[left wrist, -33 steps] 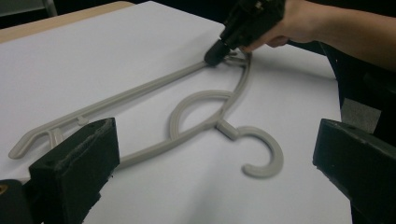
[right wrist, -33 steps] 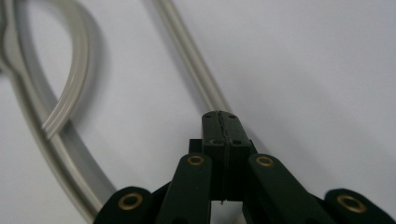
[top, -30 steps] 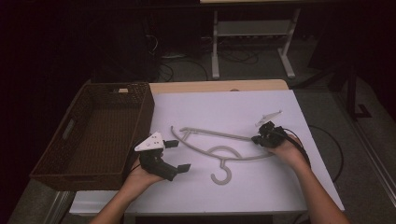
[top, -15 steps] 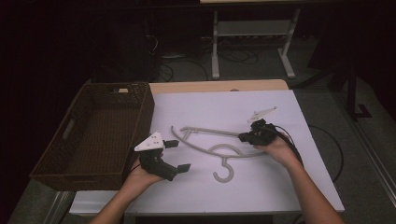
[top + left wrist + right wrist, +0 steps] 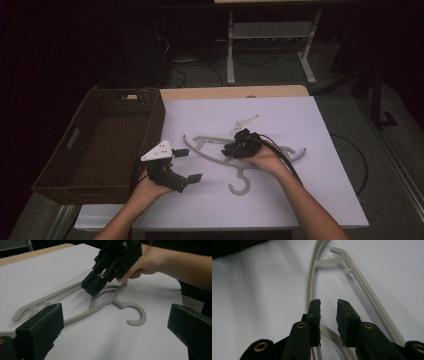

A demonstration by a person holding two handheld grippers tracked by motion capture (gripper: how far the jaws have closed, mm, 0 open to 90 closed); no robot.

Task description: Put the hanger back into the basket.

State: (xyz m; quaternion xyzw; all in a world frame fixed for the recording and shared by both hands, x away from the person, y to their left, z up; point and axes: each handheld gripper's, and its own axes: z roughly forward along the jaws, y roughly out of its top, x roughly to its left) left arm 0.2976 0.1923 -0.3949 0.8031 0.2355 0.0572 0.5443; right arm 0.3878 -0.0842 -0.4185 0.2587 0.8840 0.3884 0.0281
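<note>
two grippers work over a white table (image 5: 320, 150) in the high view, each in one of the person's hands. a grey plastic hanger (image 5: 210, 147) lies flat near the middle of the table, its hook (image 5: 241, 184) pointing toward the person. the right gripper (image 5: 231, 148) sits low over the hanger's middle, just above the hook, with its cable trailing back along the forearm. the left gripper (image 5: 187, 170) rests near the table's left front, beside the hanger's left end but apart from it, its jaws spread wide with nothing between them. a brown wicker basket (image 5: 150, 107) stands against the table's left edge

from the left gripper view, its own two black jaws stand far apart at the bottom corners, empty. between them the hanger (image 5: 75, 318) lies on the white surface, hook (image 5: 136, 315) curling to the right. the right gripper (image 5: 96, 287) comes down from above onto the loop at the hanger's neck, its tips at or just over the plastic; i cannot tell whether they touch

along the right gripper view, its jaws have just been opening and now show a narrow gap (image 5: 329, 315), with nothing pinched between the pads (image 5: 315, 315). below and beyond them run the hanger's two pale bars (image 5: 367, 295), meeting at an end near the top, with a further curve of it under the jaws
</note>
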